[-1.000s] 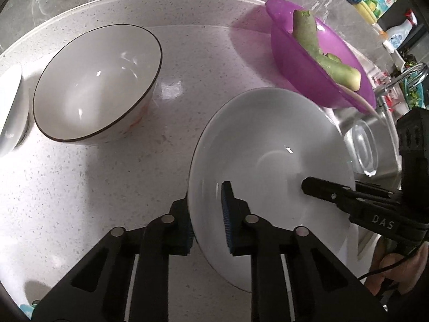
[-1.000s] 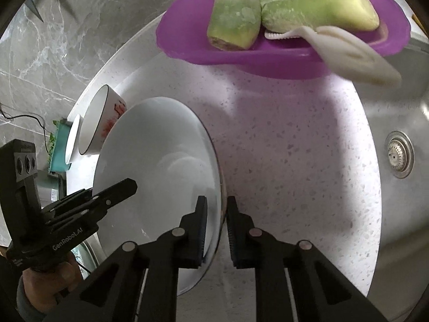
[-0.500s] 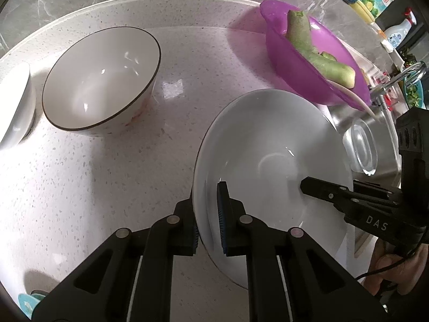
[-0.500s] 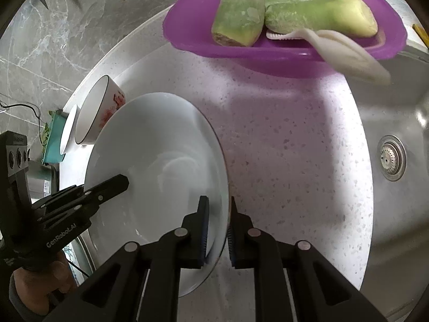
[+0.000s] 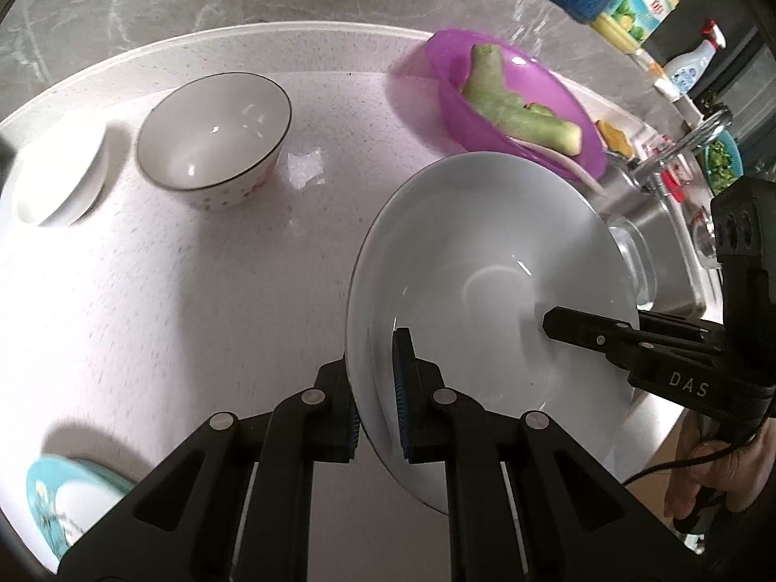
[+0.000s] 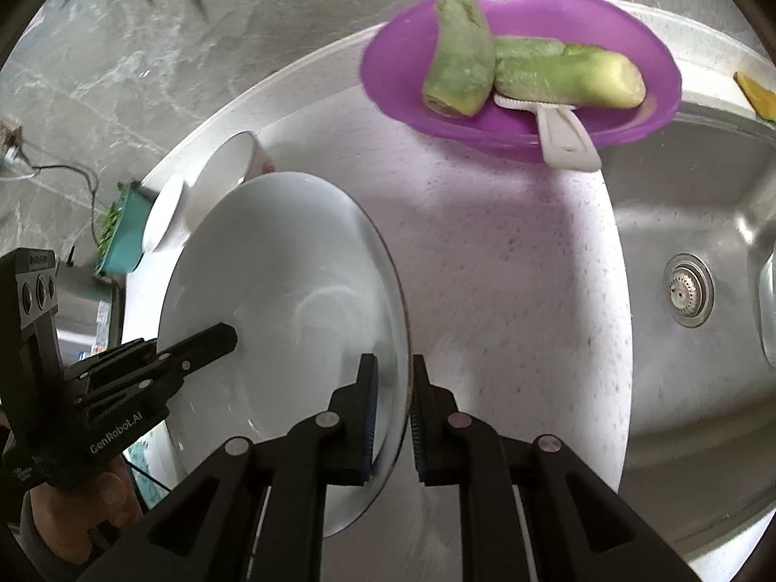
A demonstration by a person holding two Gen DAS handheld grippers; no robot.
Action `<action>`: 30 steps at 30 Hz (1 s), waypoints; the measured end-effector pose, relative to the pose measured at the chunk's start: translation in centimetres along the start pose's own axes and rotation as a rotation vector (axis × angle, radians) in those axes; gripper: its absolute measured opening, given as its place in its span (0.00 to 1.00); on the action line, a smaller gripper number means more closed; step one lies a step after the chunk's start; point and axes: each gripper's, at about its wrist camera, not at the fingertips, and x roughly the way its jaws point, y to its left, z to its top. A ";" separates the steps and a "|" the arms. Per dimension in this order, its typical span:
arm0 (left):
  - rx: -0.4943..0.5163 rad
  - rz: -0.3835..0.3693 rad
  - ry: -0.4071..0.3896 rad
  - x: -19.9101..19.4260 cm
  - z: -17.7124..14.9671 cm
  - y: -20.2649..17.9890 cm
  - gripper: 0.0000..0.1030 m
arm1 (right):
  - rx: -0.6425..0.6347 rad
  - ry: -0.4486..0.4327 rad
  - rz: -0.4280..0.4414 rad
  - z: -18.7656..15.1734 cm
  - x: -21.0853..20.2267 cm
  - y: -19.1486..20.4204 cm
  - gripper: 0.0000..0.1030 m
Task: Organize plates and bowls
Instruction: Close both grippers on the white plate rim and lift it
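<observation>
A large white deep plate (image 5: 485,252) hangs above the speckled counter, held by both grippers. My left gripper (image 5: 378,407) is shut on its left rim, and my right gripper (image 6: 394,407) is shut on the opposite rim. Each wrist view shows one finger of the other gripper lying over the plate's inside. A white bowl with a dark rim (image 5: 213,140) stands on the counter at the far left. A small white dish (image 5: 58,179) sits beside it.
A purple basin (image 5: 514,97) with green vegetable pieces and a white peeler stands at the back by the steel sink (image 6: 703,242). A teal patterned plate (image 5: 63,499) lies at the near left edge. A glass dish (image 5: 635,262) sits in the sink.
Both grippers have tightened on the plate's rims and risen with it. The counter, bowl and purple basin now look farther away in both views.
</observation>
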 end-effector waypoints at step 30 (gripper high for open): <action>-0.110 0.012 0.091 -0.4 -14.9 2.2 0.10 | -0.092 0.118 0.022 -8.2 3.1 2.9 0.16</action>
